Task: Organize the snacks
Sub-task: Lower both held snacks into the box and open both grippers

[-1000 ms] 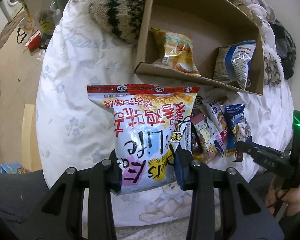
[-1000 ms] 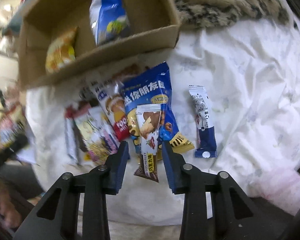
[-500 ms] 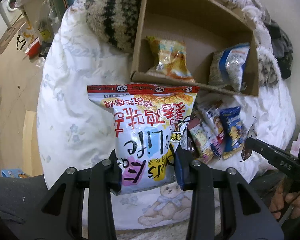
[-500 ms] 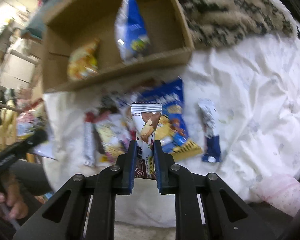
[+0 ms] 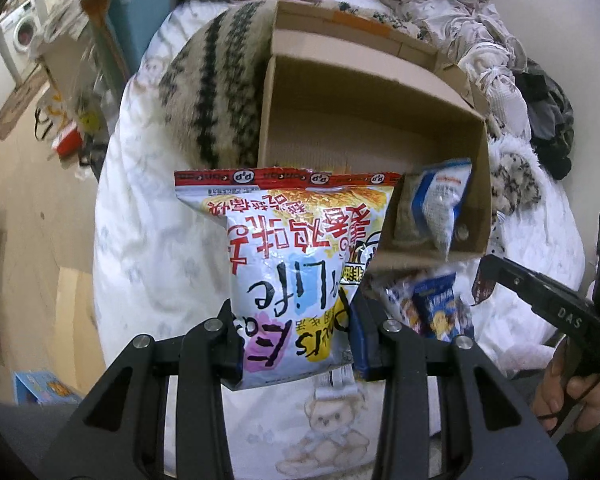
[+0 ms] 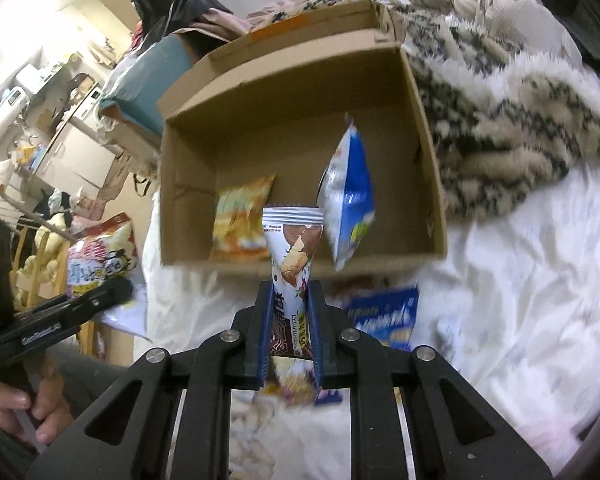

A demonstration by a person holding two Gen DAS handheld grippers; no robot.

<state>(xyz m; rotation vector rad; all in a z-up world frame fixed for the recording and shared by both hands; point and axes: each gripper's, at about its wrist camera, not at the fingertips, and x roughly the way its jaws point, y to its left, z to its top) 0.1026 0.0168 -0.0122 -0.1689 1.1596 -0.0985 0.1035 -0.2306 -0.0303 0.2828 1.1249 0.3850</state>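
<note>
Only right-wrist view shows orange packet (image 6: 242,220) (inside box (image 6: 424,152)).

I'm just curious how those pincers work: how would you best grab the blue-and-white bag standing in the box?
Probably by its crimped top edge, from above. The blue-and-white bag stands on end in the box, leaning, top seam up and clear, while the orange bag and box walls crowd its sides.

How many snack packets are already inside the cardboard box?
2: an orange packet lying near the cardboard box's front wall and a blue-and-white packet standing beside it. None seems hidden.
</note>
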